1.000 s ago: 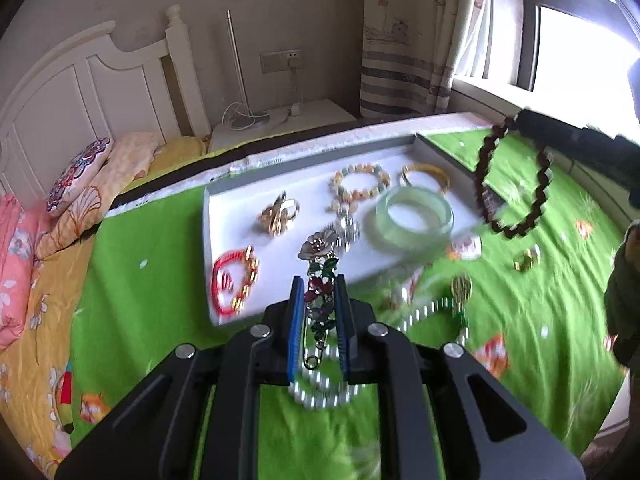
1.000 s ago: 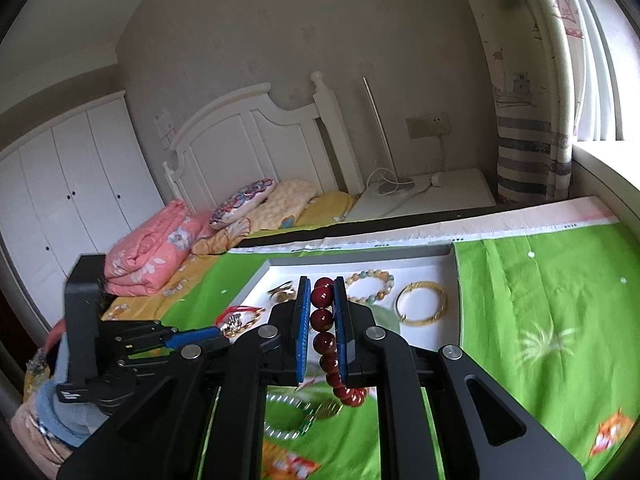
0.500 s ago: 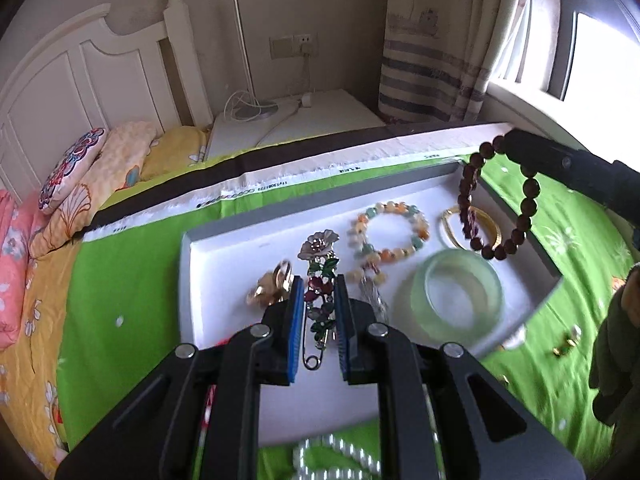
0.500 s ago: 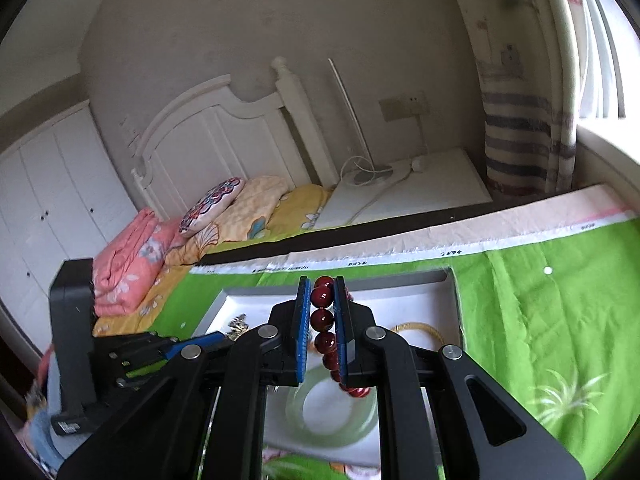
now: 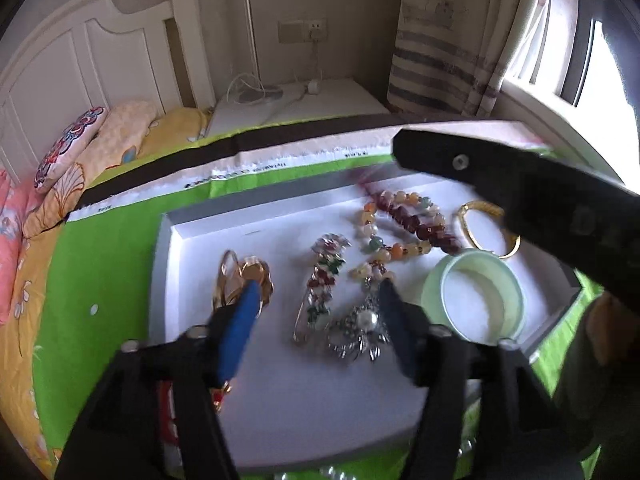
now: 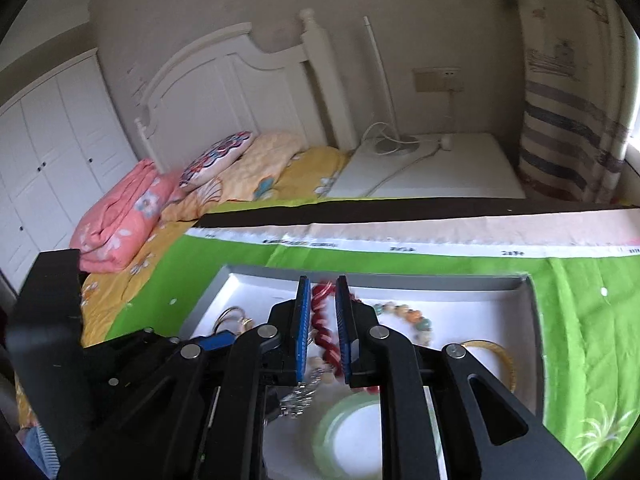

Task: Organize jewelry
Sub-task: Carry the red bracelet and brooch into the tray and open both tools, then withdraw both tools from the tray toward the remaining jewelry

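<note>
White and shallow, the tray (image 5: 280, 380) fills the middle of the left wrist view, resting on a green cloth (image 5: 100, 280). The left gripper (image 5: 316, 328) hangs low over it with its blue pads (image 5: 238, 332) spread wide apart and nothing between them. Between and just beyond the pads a long jewelled brooch (image 5: 322, 280) lies flat on the tray floor, with a silver flower brooch (image 5: 362, 332) at its lower right. Gold hoops (image 5: 244, 280) sit at centre left, partly behind the left pad. Toward the upper right lie a pastel bead bracelet (image 5: 384, 232) and, across it, a dark red bead bracelet (image 5: 412, 220). A gold bangle (image 5: 480, 220) shows at the right, partly hidden by the right gripper's black body, and a pale green bangle (image 5: 472, 296) sits at lower right of the tray.

In the right wrist view the right gripper (image 6: 323, 328) is at centre, its pads (image 6: 303, 328) a narrow gap apart. The red beads (image 6: 323, 320) run through that gap, blurred; whether the pads pinch them cannot be told. Below lie the green bangle (image 6: 344, 436) and, to the right, the gold bangle (image 6: 496, 352). The left gripper's black body fills the lower left. A pink quilt (image 6: 120, 220) and pillows (image 6: 224, 160) lie at mid left before a white headboard (image 6: 224, 72).
</note>
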{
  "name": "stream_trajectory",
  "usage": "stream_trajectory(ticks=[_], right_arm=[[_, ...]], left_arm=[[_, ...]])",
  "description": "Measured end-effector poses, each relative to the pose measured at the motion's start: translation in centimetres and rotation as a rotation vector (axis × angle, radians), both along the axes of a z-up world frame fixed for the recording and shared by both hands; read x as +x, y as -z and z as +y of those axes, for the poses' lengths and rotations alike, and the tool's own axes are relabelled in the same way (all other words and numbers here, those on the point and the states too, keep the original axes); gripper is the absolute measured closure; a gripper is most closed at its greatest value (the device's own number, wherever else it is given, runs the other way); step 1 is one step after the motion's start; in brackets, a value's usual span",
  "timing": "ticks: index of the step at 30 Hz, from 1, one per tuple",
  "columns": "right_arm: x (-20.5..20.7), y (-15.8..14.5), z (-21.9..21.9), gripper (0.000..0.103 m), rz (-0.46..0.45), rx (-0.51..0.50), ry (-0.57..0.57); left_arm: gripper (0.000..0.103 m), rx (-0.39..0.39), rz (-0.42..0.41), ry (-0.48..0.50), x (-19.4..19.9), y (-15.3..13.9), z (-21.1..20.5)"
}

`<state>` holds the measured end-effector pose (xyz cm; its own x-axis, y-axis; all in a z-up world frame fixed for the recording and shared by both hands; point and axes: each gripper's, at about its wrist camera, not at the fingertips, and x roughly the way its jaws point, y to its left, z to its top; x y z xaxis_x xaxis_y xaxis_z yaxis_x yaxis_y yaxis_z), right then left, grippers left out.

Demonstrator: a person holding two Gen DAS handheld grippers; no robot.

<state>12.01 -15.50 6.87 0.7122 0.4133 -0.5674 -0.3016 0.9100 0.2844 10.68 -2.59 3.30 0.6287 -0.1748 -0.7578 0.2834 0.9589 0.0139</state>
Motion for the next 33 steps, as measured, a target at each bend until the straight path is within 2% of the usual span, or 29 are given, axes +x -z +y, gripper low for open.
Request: stream_trajectory(ticks=[1, 2, 3, 6, 12, 15, 20, 25, 28, 31, 33], right_arm=[[-0.2, -0.1, 0.0, 0.082, -0.001, 0.005, -0.004], [-0.4, -0.3, -0.1, 0.072, -0.002, 0.012, -0.003], [-0.7, -0.5, -0.5, 0.066, -0.005, 0.029, 0.001], [-2.3, -1.6, -1.9, 0.066, -0.030, 0.064, 0.009], [-9.7, -3.0, -6.6, 0.066, -0.095, 0.076, 0.067], [-14.7, -2.1, -9.2, 0.061, -0.107, 0.075, 0.123], [-20.0, 0.0, -11.7, 0.060, -0.072, 0.087, 0.173], [-21.9, 1.6, -12.6, 0.060, -0.035, 0.082, 0.195], [-22.1, 2.5, -13.0, 0.060, -0.020, 0.085, 0.205], [-21.9, 4.2, -13.3, 0.060, 0.017, 0.086, 0.219], [-21.8, 4.2, -13.3, 0.058, 0.018, 0.080, 0.220]], left_arm=[[0.033, -0.018, -0.004, -0.005, -0.6, -0.3, 0.6], [0.029, -0.034, -0.006, -0.009, -1.1, -0.5, 1.0], [0.025, -0.048, -0.010, -0.013, -1.7, -0.7, 1.4], [0.018, -0.073, -0.044, -0.024, -4.5, -1.6, 3.0], [0.004, -0.029, -0.120, -0.069, -11.6, -2.0, 6.8], [0.004, -0.034, -0.098, -0.095, -14.2, -1.0, 8.9], [0.004, -0.089, -0.027, -0.130, -16.9, 1.2, 11.6], [0.004, -0.115, -0.035, -0.117, -18.3, 1.2, 12.0], [0.003, -0.121, 0.005, -0.106, -17.9, 2.0, 11.9], [0.003, -0.175, 0.013, -0.119, -17.8, 2.0, 12.7], [0.003, -0.204, 0.023, -0.122, -17.6, 2.1, 13.0]])
